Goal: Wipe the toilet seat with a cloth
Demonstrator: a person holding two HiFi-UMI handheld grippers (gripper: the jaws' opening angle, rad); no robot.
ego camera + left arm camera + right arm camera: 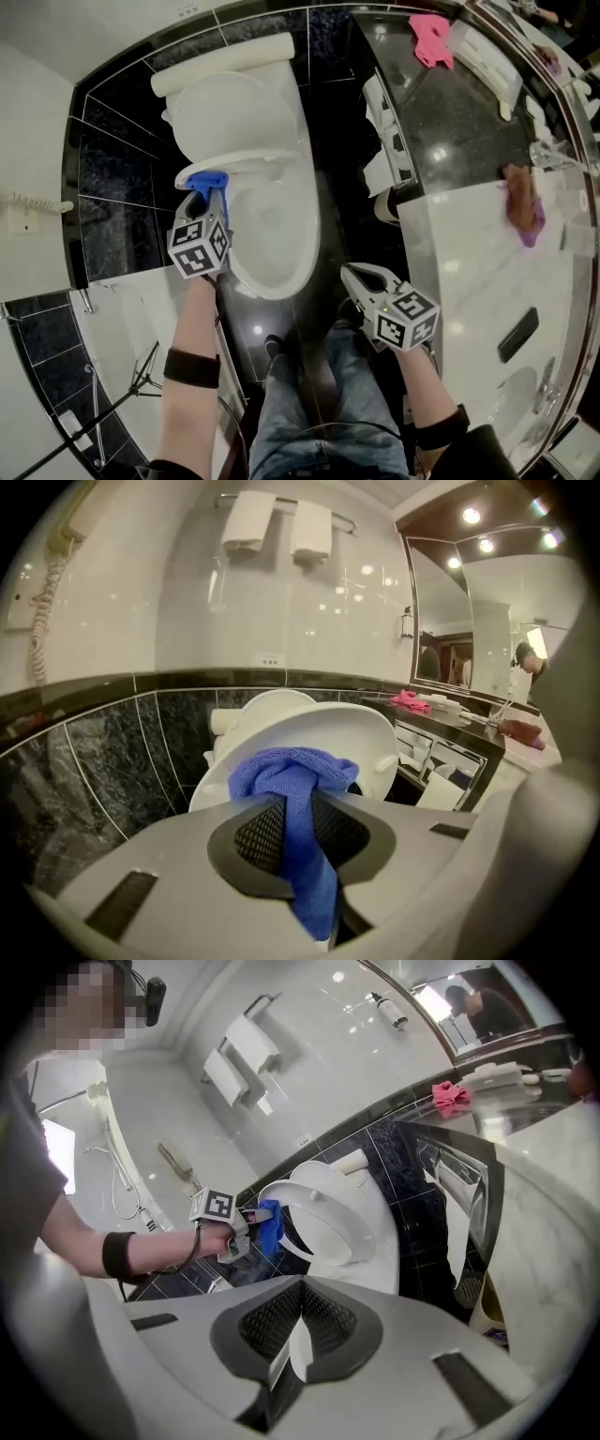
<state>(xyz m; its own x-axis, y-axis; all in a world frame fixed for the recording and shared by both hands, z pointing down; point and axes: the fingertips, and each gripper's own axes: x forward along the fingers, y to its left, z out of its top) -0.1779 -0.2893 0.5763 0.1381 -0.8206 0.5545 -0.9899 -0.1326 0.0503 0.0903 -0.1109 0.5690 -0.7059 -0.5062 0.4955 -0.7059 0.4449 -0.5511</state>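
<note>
Standing with its lid up, the toilet (277, 239) has the seat (375, 731) lifted upright too. The left gripper (209, 201) is at the seat's edge, its jaws pinching a blue cloth (302, 785); whether the cloth touches the seat I cannot tell. The right gripper (298, 1322) hangs well apart, jaws pressed together on nothing. I judge the wiping is only near its start, and most of the seat is left.

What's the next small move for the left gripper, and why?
Probably ease the left gripper forward so the blue cloth pinched in its fingers presses on the raised toilet seat just ahead; contact isn't clear yet.
</note>
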